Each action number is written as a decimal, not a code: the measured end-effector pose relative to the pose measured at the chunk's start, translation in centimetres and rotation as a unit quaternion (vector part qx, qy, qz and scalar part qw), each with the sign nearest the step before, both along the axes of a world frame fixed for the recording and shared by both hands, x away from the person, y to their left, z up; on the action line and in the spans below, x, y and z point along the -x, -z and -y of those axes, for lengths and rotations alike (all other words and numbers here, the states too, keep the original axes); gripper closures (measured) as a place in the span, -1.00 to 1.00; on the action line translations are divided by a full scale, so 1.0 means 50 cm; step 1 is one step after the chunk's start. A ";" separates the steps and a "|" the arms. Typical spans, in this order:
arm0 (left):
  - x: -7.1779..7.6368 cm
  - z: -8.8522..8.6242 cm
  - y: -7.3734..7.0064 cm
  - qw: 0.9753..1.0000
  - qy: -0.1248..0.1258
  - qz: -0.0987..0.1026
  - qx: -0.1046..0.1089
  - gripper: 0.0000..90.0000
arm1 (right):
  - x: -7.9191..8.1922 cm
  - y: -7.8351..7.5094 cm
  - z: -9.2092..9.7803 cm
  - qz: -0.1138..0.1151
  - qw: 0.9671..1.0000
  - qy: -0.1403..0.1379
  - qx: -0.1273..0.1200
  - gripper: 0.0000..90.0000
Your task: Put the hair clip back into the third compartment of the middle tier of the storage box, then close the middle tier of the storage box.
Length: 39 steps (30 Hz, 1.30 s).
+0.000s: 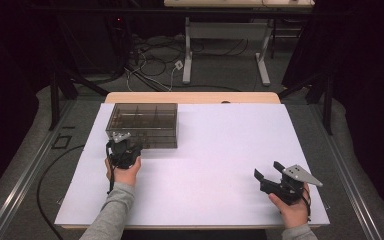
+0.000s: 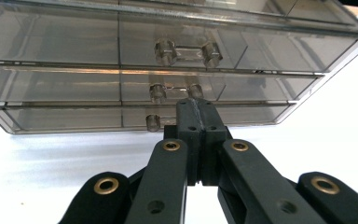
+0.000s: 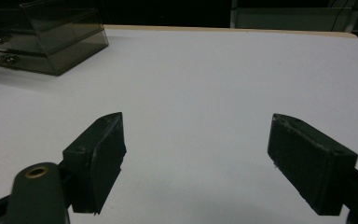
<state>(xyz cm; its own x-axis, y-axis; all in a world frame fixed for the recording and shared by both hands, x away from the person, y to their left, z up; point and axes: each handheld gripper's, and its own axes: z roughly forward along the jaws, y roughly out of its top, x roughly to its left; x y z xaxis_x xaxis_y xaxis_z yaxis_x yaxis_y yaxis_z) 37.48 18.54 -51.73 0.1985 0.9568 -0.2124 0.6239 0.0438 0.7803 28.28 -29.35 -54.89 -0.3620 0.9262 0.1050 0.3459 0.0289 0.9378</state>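
Note:
A smoky clear drawer box point(image 1: 142, 125) with three stacked drawers stands at the table's far left. Each drawer front in the left gripper view carries a clear handle: top point(image 2: 188, 52), middle point(image 2: 175, 90), bottom point(image 2: 153, 122). My left gripper point(image 1: 121, 146) sits right against the box front. Its jaws are pressed together point(image 2: 196, 108) at the bottom drawer's handle and hide that handle's right end. My right gripper point(image 1: 268, 172) rests at the near right of the table, far from the box. Its fingers point(image 3: 98, 154) stand wide apart with nothing between them.
A white sheet point(image 1: 220, 150) covers the table, with a wooden edge point(image 1: 195, 97) at the back. Behind the table stand a desk frame point(image 1: 225, 45) and floor cables. The box corner point(image 3: 56, 42) lies far left in the right gripper view.

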 end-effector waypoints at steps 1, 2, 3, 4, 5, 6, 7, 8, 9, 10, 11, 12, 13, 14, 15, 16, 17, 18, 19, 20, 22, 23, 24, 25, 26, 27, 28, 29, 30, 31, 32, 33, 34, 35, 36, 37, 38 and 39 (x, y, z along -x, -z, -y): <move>0.002 -0.001 -0.002 1.000 0.003 -0.001 0.000 1.00 | 0.000 0.000 0.000 0.000 1.000 0.000 0.000 -0.59; 0.004 -0.001 -0.003 1.000 0.004 0.002 -0.001 1.00 | 0.000 0.000 0.000 0.000 1.000 0.000 0.000 -0.59; 0.006 -0.001 -0.005 1.000 0.006 0.001 -0.001 1.00 | 0.000 0.000 0.000 -0.001 1.000 0.000 0.000 -0.59; 0.008 0.000 -0.006 1.000 0.007 0.005 -0.001 1.00 | 0.000 0.000 0.001 0.000 1.000 0.000 0.001 -0.59; 0.010 -0.001 -0.008 1.000 0.009 0.005 -0.002 1.00 | 0.000 0.000 0.001 0.000 1.000 0.001 0.001 -0.59; 0.011 0.000 -0.010 1.000 0.009 0.006 -0.001 1.00 | 0.000 0.000 0.001 0.000 1.000 0.000 0.001 -0.59; 0.013 -0.001 -0.012 1.000 0.011 0.007 -0.001 1.00 | 0.000 0.000 0.001 0.000 1.000 0.000 0.001 -0.59; 0.015 0.000 -0.014 1.000 0.013 0.010 0.000 1.00 | 0.000 0.000 0.000 0.000 1.000 0.000 0.001 -0.59; 0.016 0.000 -0.016 1.000 0.015 0.013 0.000 1.00 | -0.001 0.000 0.000 -0.001 1.000 0.000 0.001 -0.59; 0.019 0.001 -0.018 1.000 0.016 0.015 -0.001 1.00 | -0.001 0.001 0.000 -0.001 1.000 -0.001 0.003 -0.59; 0.021 0.001 -0.021 1.000 0.019 0.017 0.000 1.00 | -0.001 0.000 0.000 0.000 1.000 -0.001 0.003 -0.59; 0.023 0.002 -0.023 1.000 0.020 0.020 0.000 1.00 | -0.001 0.000 0.000 0.000 1.000 0.000 0.002 -0.59; 0.026 0.003 -0.026 0.999 0.023 0.022 0.000 1.00 | 0.000 0.000 -0.002 -0.002 1.000 0.002 -0.002 -0.59; 0.029 0.004 -0.028 0.999 0.024 0.025 0.001 1.00 | -0.001 0.001 -0.001 0.000 1.000 -0.001 0.002 -0.59; 0.031 0.005 -0.030 0.999 0.027 0.028 0.000 1.00 | -0.001 0.001 -0.002 -0.002 1.000 0.001 0.001 -0.59; 0.034 0.006 -0.033 0.999 0.029 0.031 0.002 1.00 | -0.002 0.001 -0.002 -0.002 1.000 0.000 0.001 -0.59; 0.036 0.007 -0.036 0.999 0.031 0.031 0.003 1.00 | -0.002 0.001 -0.002 -0.002 1.000 0.000 0.001 -0.59; 0.039 0.008 -0.038 0.999 0.033 0.034 0.004 1.00 | -0.002 0.001 -0.002 -0.001 1.000 0.001 0.001 -0.59; 0.041 0.009 -0.041 0.999 0.035 0.036 0.004 1.00 | -0.002 0.001 -0.002 -0.001 1.000 0.000 0.000 -0.59; 0.043 0.010 -0.045 0.999 0.040 0.035 0.003 1.00 | -0.002 0.001 -0.002 0.000 1.000 0.001 0.001 -0.59; 0.045 0.011 -0.050 0.998 0.045 0.039 0.006 0.97 | -0.002 0.000 -0.001 0.000 1.000 -0.001 0.001 -0.59; 0.047 0.012 -0.053 0.998 0.046 0.041 0.007 0.95 | -0.002 0.000 -0.001 -0.001 1.000 -0.001 0.001 -0.59; 0.048 0.013 -0.055 0.998 0.049 0.044 0.009 0.92 | -0.001 -0.001 -0.001 -0.002 1.000 -0.001 0.001 -0.59; 0.049 0.014 -0.058 0.997 0.053 0.046 0.010 0.88 | -0.002 -0.001 -0.001 -0.001 1.000 -0.002 0.002 -0.59; 0.051 0.015 -0.060 0.997 0.058 0.048 0.008 0.83 | -0.002 -0.001 -0.002 -0.001 1.000 -0.002 0.001 -0.59; 0.053 0.016 -0.062 0.997 0.060 0.051 0.004 0.79 | -0.002 -0.001 -0.002 -0.001 1.000 -0.003 0.001 -0.59; 0.055 0.017 -0.063 0.997 0.060 0.051 0.005 0.75 | -0.002 -0.001 -0.002 -0.001 1.000 -0.004 0.003 -0.59; 0.057 0.018 -0.064 0.997 0.060 0.056 0.009 0.71 | -0.001 -0.001 -0.002 -0.002 1.000 -0.005 0.003 -0.59; 0.059 0.016 -0.066 0.996 0.064 0.054 0.010 0.67 | -0.001 -0.001 -0.002 -0.001 1.000 -0.005 0.002 -0.59; 0.061 0.017 -0.067 0.996 0.066 0.055 0.011 0.63 | -0.001 -0.001 -0.002 -0.001 1.000 -0.005 0.002 -0.59; 0.063 0.017 -0.069 0.996 0.070 0.054 0.012 0.59 | -0.001 -0.001 -0.002 -0.001 1.000 -0.005 0.003 -0.59; 0.065 0.017 -0.070 0.996 0.072 0.057 0.014 0.56 | -0.001 -0.001 -0.002 -0.001 1.000 -0.005 0.004 -0.59; 0.067 0.018 -0.072 0.995 0.076 0.058 0.016 0.52 | -0.001 -0.001 -0.002 -0.001 1.000 -0.005 0.002 -0.59; 0.068 0.018 -0.073 0.995 0.078 0.058 0.016 0.48 | -0.001 -0.002 -0.002 0.000 1.000 -0.005 0.002 -0.59; 0.070 0.018 -0.076 0.995 0.082 0.058 0.018 0.45 | -0.001 -0.002 -0.002 0.000 1.000 -0.004 0.001 -0.59; 0.071 0.019 -0.077 0.994 0.085 0.060 0.019 0.40 | -0.001 -0.001 -0.001 0.000 1.000 -0.006 0.004 -0.59; 0.073 0.020 -0.080 0.994 0.088 0.059 0.019 0.36 | -0.001 -0.001 -0.002 0.000 1.000 -0.006 0.003 -0.59; 0.074 0.021 -0.081 0.994 0.093 0.061 0.023 0.31 | -0.001 -0.001 -0.001 0.001 1.000 -0.007 0.004 -0.59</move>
<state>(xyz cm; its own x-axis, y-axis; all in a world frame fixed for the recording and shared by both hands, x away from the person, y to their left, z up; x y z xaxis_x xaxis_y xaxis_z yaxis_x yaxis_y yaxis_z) 33.77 17.49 -47.68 0.3973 0.8911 -0.2196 0.5261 -0.0250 0.8501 28.35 -29.28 -54.83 -0.3744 0.9223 0.0962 0.3434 0.0415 0.9383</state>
